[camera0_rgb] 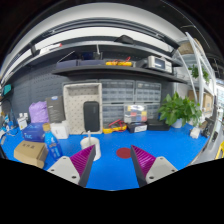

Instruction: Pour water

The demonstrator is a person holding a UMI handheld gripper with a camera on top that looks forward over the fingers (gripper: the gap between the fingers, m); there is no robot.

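My gripper (pixel 113 156) is open above a blue tabletop (pixel 110 172), with nothing between its magenta pads. A red round coaster (pixel 123 153) lies on the table just ahead of the fingers, nearer the right finger (pixel 145 162). A white cup (pixel 88 142) stands just beyond the tip of the left finger (pixel 80 162). Further left stands a clear bottle (pixel 53 145) with a bluish look. I cannot tell whether the bottle or the cup holds water.
A cardboard box (pixel 30 153) lies at the left of the table, with a purple bag (pixel 38 112) behind it. Beyond the table are a cabinet (pixel 84 108), boxes (pixel 136 116) and a green plant (pixel 180 108) at the right.
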